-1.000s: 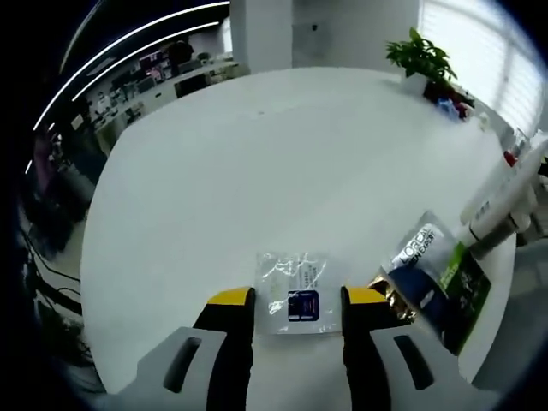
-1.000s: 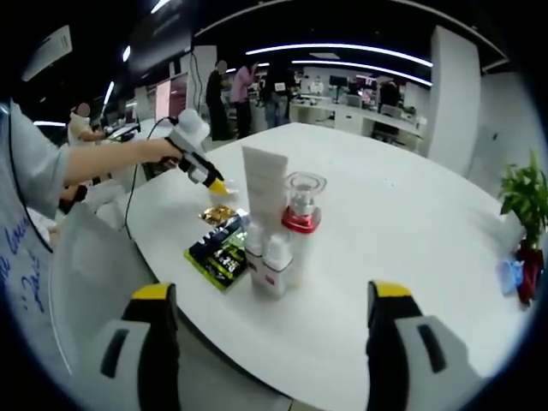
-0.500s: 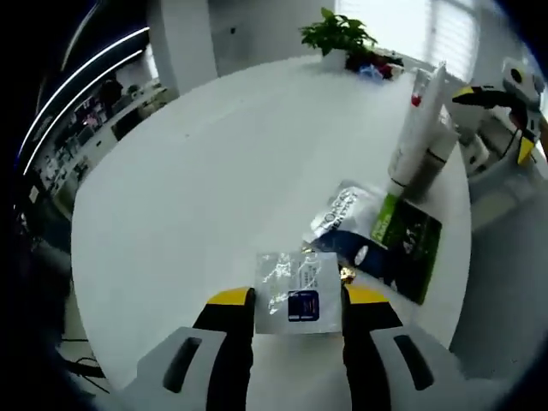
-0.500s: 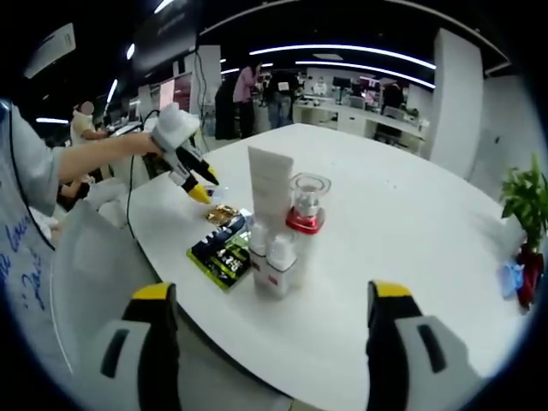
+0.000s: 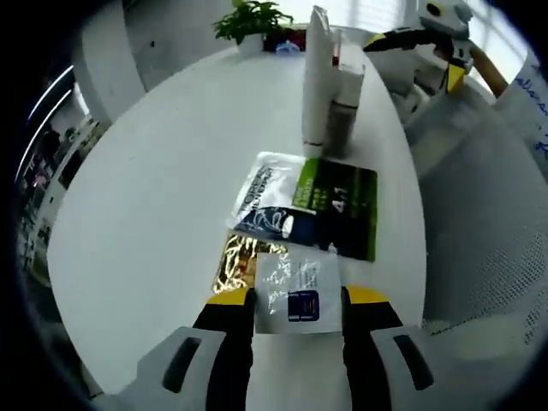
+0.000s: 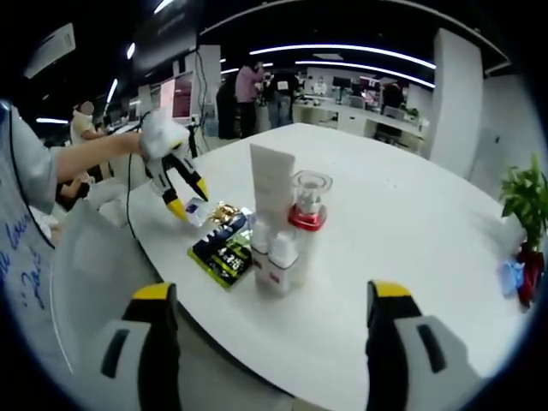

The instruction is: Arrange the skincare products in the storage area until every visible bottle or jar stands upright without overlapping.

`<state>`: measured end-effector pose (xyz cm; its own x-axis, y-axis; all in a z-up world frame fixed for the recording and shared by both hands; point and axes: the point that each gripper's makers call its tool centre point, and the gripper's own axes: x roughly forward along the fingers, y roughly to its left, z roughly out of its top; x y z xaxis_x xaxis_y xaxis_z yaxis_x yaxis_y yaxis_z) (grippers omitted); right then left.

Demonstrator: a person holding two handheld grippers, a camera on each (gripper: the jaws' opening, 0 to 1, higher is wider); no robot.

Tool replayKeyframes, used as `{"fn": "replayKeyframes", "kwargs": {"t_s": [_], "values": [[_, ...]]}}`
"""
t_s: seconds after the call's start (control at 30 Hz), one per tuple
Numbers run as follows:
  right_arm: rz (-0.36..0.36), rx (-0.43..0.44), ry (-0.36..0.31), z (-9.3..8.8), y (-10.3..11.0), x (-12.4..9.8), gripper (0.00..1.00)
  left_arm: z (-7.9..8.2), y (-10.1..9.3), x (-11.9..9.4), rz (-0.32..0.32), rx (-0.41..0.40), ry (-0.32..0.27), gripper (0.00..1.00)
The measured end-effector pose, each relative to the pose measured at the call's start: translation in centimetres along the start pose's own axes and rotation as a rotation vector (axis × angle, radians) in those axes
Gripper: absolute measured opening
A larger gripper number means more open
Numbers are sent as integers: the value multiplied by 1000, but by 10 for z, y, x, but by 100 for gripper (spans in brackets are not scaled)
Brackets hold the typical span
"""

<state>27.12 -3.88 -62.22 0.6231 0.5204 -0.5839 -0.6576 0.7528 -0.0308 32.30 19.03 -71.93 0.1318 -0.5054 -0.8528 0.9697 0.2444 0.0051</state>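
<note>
Between the left gripper's point(image 5: 291, 300) yellow-tipped jaws a clear plastic sachet with a blue label point(image 5: 297, 288) is clamped above the gold foil packet point(image 5: 236, 263), liable to slip, while from the right gripper point(image 6: 265, 295), jaws wide apart, the red-based clear jar point(image 6: 307, 205) beyond the tall white tube point(image 6: 271, 181) shows plainly.
</note>
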Motion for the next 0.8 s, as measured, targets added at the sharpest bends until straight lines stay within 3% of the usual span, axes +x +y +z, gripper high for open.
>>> {"fn": "replayKeyframes", "kwargs": {"t_s": [0.2,0.27,0.8], "values": [[-4,2,-1,0,-1,-1,92,-9,-13,8,-56,109,53,38],[-4,2,1,-1,-1,-1,92,-13,-13,11,-52,105,75,38],[-13,13,7,-4,-3,-3,93,-8,-16,24,-94,144,49,38]]}}
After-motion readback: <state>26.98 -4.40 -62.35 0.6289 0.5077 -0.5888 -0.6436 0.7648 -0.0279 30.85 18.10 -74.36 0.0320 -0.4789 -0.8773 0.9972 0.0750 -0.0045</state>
